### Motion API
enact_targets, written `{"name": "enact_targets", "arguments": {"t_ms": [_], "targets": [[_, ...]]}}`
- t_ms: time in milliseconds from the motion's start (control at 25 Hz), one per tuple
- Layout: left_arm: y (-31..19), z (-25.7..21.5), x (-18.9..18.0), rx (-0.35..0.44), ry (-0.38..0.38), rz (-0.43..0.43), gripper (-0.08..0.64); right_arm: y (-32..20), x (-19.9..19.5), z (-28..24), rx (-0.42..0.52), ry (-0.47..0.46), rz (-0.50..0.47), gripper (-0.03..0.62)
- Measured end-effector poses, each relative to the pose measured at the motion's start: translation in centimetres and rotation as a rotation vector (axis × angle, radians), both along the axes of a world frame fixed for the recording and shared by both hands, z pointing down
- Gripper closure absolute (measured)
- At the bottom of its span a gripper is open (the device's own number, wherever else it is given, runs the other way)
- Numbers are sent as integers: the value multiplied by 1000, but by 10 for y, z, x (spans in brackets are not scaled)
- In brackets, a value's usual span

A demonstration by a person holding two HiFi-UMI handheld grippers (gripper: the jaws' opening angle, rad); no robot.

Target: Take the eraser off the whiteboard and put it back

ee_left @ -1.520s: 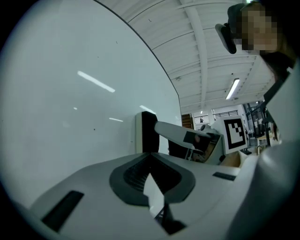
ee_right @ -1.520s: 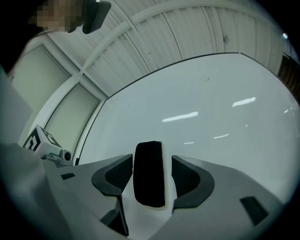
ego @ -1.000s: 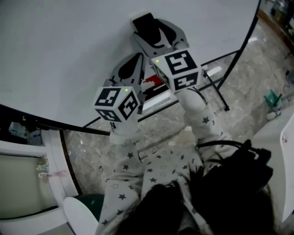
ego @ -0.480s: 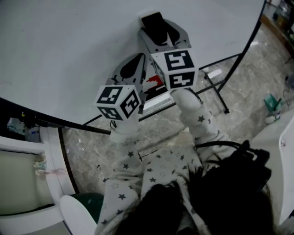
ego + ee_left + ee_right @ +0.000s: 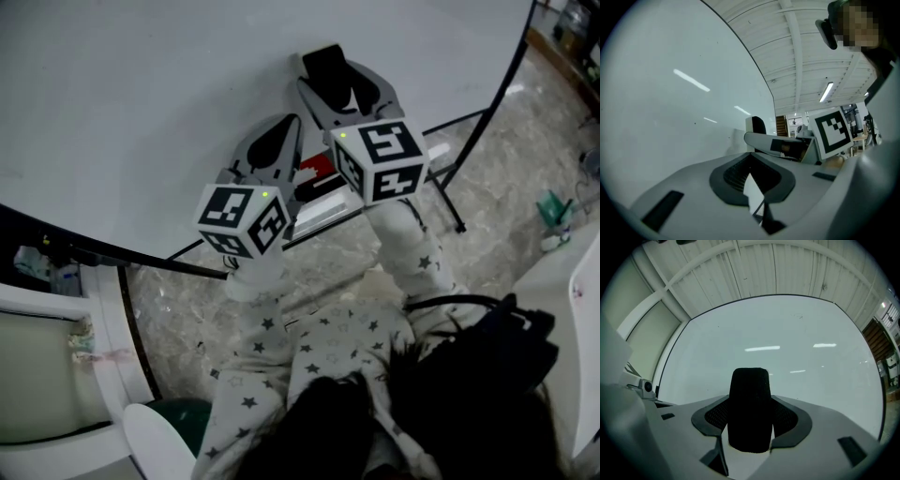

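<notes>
A: See any change from a moment ago?

B: Yes. Right gripper, grey with a black-and-white square-marked cube, now a bit lower and more to the right in the head view. Same for the black block-shaped felt eraser in it.

A: And the other one?

B: Left gripper, grey with the same kind of cube, at about the same spot as before. Near the middle of the frame, just below and left of the right one.

A: Holding what?

B: Right jaws set wide and pressed on both sides of the eraser, gripping it. Left jaws closed together with only a thin crack left. Nothing in between.

A: Where to look for the eraser?

B: Top middle of the head view, sticking out past the right jaws. Right up by the big white whiteboard. Touching the board or only very close, hard to tell.

A: Any trays or boxes?

B: One long white tray under the board's bottom edge, just right of the left gripper's cube. By it, a small red and black thing, partly hidden behind the grippers. Lying in the tray or just behind it, hard to tell. Too hidden to say what kind of thing.
</notes>
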State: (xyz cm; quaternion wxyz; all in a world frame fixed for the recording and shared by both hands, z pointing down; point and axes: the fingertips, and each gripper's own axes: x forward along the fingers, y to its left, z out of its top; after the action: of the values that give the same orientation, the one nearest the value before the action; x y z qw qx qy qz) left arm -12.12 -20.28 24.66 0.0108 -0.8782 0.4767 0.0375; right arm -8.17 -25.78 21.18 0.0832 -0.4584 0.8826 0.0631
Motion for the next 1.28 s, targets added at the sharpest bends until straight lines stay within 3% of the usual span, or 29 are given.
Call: {"name": "enact_targets", "arguments": {"t_ms": [280,640,1280], "targets": [[10,-6,20,12,56,31,559,22,21,2,-28,8,-36,334],[14,-7,17,-4,61,9,559,44,27,-1,-33,5,-74,334],[13,-3,20,-12,46,18,558,40,24,4,-43,16,-76,334]]}}
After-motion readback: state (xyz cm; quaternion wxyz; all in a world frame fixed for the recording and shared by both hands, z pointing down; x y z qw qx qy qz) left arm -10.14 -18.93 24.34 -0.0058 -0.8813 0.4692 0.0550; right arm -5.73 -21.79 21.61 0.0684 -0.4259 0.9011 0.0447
